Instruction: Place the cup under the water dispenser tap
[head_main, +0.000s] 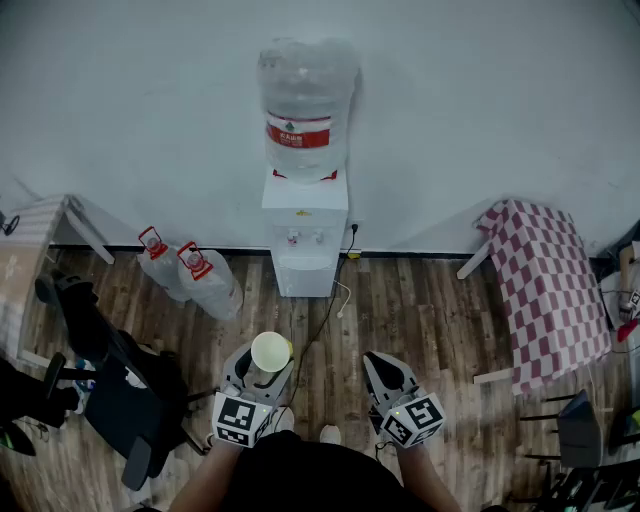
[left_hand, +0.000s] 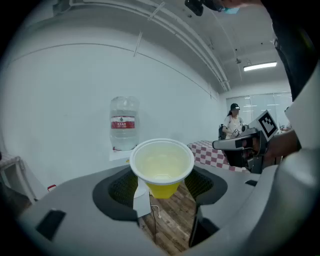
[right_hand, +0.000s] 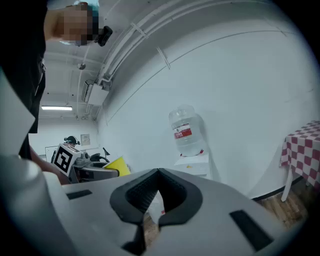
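Cup (left_hand: 162, 165) upright between left tool's (left_hand: 163, 184) jaws — gripped.

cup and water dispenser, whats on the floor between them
In the head view, only wood floor and a thin cable lie between the cup and the water dispenser.

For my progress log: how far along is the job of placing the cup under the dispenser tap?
Done: the yellow cup is picked up, gripped upright by the left gripper. In hand: the carry. The water dispenser stands across the wooden floor, by the wall. Left: approach it and set the cup under its tap.
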